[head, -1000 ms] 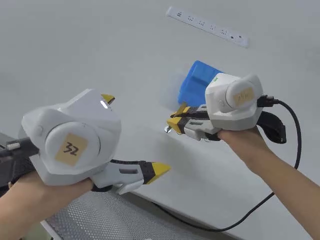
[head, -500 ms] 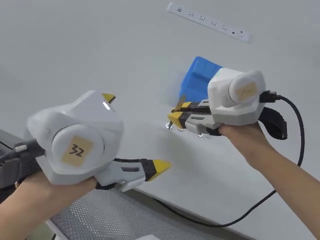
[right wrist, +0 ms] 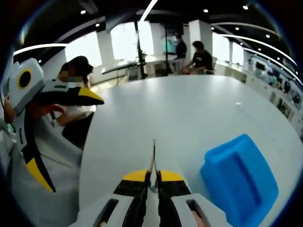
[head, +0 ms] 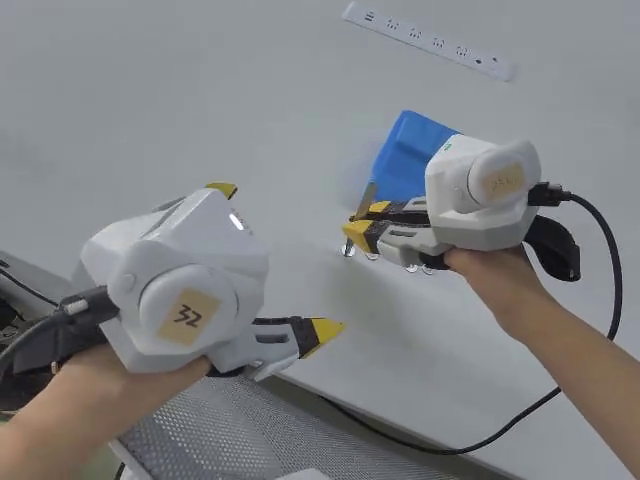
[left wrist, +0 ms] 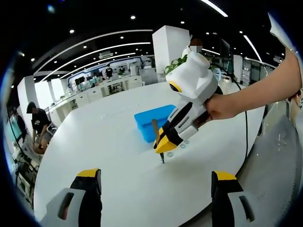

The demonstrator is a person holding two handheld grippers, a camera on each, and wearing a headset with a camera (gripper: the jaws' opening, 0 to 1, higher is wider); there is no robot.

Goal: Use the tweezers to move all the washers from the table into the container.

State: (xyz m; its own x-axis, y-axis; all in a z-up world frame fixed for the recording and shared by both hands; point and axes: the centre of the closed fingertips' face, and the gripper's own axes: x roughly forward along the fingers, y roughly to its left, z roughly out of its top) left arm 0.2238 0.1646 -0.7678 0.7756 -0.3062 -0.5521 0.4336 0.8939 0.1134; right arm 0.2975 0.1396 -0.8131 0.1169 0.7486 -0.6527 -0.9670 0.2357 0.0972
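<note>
Washers (left wrist: 169, 154) lie on the table (left wrist: 109, 156) just beside the blue container (left wrist: 149, 120), beneath the right gripper (head: 357, 232). It is clamped on the tweezers (right wrist: 153, 153), tips down; whether one is pinched is unclear. The left gripper (left wrist: 155, 175) gapes wide, empty. Pick-up stage; next, pinch, lift and carry into the container.

blue container (head: 400, 165): in the head view its near side is hidden behind the right gripper (head: 362, 225).
tweezers (right wrist: 153, 158): the handle is buried between the right gripper's closed jaws; the tips are too fine to tell what they touch.
washers (left wrist: 170, 153): tiny glints by the tweezers' tip; their number cannot be told.
left gripper (head: 272, 259): the far jaw is mostly hidden behind its own body.
power strip (head: 430, 42): sockets too small to count.
</note>
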